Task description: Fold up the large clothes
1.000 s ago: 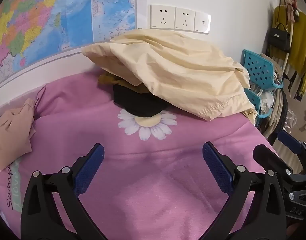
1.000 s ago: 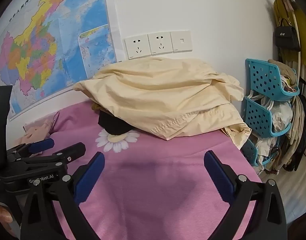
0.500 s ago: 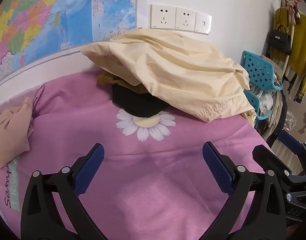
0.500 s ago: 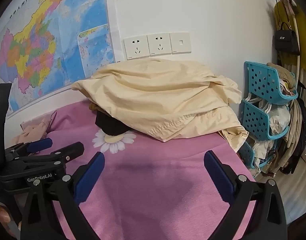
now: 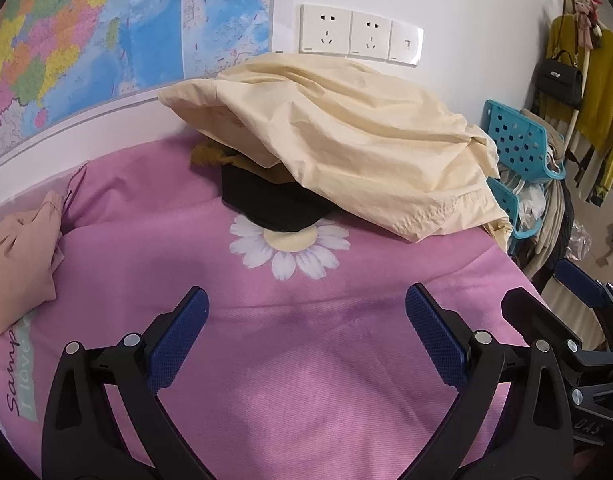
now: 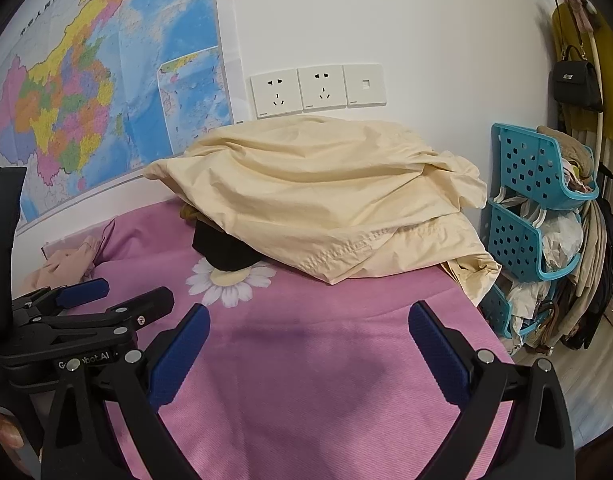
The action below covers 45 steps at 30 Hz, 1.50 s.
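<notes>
A crumpled cream-yellow garment (image 5: 346, 148) (image 6: 330, 200) lies heaped at the far edge of the pink bed sheet (image 5: 266, 360) (image 6: 326, 380), against the wall. A black garment (image 5: 270, 204) (image 6: 222, 248) and a bit of mustard cloth (image 5: 210, 156) stick out from under it. My left gripper (image 5: 306, 320) hovers open over the bare sheet, well short of the heap. My right gripper (image 6: 306, 332) is open too, beside the left gripper (image 6: 94, 304), and holds nothing.
A peach cloth (image 5: 18, 256) lies bunched at the sheet's left edge. Blue plastic baskets (image 6: 542, 208) and hanging clothes stand off the bed's right side. A map (image 6: 98, 92) and wall sockets (image 6: 318, 90) are behind the heap. A daisy print (image 5: 290, 244) marks the sheet.
Both views have shifted slightly; the heap sits a little lower and nearer in the right wrist view. The clothes have not moved and both grippers stay open.
</notes>
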Each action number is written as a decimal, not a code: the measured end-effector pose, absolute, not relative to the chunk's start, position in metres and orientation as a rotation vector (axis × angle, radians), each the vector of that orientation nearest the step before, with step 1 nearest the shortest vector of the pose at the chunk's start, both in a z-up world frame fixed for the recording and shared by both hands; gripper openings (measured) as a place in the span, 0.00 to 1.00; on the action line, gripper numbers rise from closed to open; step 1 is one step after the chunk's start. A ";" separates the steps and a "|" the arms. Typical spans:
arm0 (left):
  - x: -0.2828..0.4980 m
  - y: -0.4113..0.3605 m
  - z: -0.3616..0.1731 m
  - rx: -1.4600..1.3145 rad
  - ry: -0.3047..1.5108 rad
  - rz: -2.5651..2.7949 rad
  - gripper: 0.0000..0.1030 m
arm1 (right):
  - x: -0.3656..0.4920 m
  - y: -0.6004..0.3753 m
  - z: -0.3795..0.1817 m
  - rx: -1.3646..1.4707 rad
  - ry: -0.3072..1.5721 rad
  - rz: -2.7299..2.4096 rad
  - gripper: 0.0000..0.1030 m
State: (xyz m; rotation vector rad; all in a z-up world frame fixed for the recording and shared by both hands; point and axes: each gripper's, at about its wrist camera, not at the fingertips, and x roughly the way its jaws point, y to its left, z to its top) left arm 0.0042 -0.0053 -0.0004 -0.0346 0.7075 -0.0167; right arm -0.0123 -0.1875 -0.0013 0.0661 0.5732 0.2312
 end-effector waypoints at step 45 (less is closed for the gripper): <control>0.010 -0.002 -0.004 -0.054 0.723 -0.011 0.95 | -0.005 -0.181 -0.002 0.051 0.572 0.236 0.94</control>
